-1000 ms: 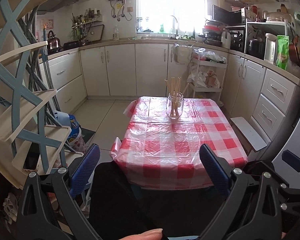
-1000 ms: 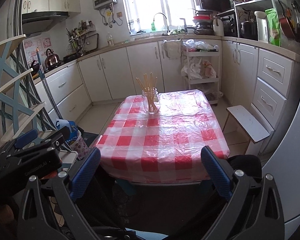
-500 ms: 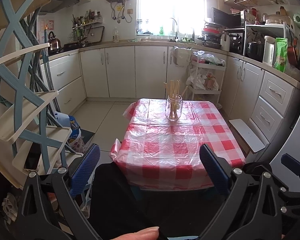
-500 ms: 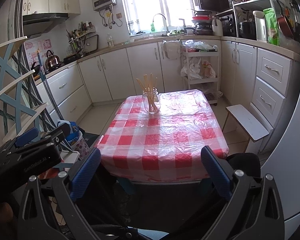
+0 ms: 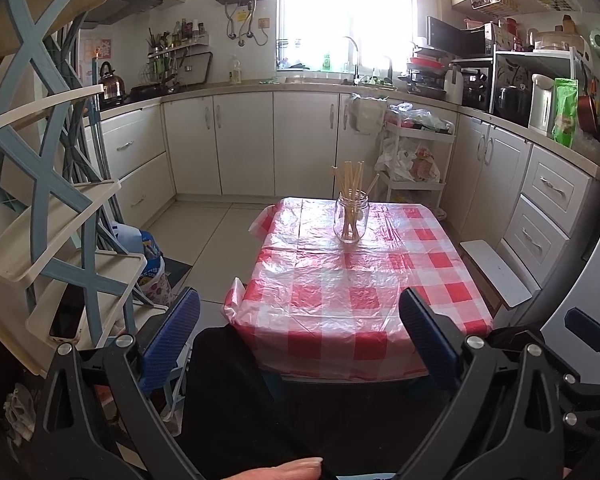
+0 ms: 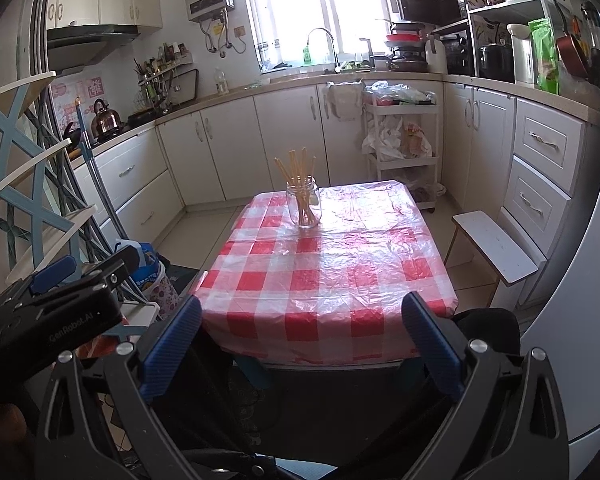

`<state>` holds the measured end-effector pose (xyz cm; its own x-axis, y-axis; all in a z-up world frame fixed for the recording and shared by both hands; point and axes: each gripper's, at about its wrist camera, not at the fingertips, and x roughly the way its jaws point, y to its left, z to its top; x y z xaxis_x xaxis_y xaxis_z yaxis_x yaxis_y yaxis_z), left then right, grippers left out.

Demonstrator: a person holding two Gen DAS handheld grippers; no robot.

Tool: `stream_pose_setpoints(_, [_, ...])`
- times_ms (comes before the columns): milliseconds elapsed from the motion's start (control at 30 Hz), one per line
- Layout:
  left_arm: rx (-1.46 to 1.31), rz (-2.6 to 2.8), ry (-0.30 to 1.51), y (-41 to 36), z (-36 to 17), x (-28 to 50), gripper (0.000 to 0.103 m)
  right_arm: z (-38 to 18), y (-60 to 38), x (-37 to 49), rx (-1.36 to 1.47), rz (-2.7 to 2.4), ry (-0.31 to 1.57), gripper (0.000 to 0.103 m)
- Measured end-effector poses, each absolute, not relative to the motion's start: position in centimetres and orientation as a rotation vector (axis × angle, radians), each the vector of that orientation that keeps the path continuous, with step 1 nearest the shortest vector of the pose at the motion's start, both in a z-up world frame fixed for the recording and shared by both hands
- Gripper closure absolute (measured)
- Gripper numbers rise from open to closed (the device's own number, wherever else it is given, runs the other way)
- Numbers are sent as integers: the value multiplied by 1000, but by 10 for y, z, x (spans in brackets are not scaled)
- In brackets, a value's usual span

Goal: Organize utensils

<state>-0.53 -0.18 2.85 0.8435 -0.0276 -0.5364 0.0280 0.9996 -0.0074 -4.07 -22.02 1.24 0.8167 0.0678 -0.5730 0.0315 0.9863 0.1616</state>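
Note:
A clear glass jar (image 5: 351, 218) (image 6: 303, 207) holding several wooden chopsticks (image 5: 350, 178) (image 6: 296, 168) stands upright at the far end of a table under a red-and-white checked cloth (image 5: 364, 280) (image 6: 332, 264). My left gripper (image 5: 300, 336) hangs open in front of the table's near edge, nothing between its blue pads. My right gripper (image 6: 300, 340) is open too, equally far back and empty. The body of the left gripper (image 6: 60, 304) shows at the left of the right wrist view. A fingertip (image 5: 284, 468) peeks in at the bottom of the left wrist view.
A blue-and-cream tiered rack (image 5: 40, 200) stands close on the left, with a bag (image 5: 150, 268) on the floor beside it. A white stool (image 6: 494, 246) sits right of the table. Cabinets (image 5: 244, 144) and a white trolley (image 5: 414, 160) line the walls.
Both grippers have drifted back and up slightly, so the table and jar look a little smaller and lower. Both stay open.

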Motion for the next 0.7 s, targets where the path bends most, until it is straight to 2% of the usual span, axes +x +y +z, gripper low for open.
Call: stream_pose_setpoints(700, [3,-27,591,-2,20,0,7,11,-218,-37,168,23,626,7])
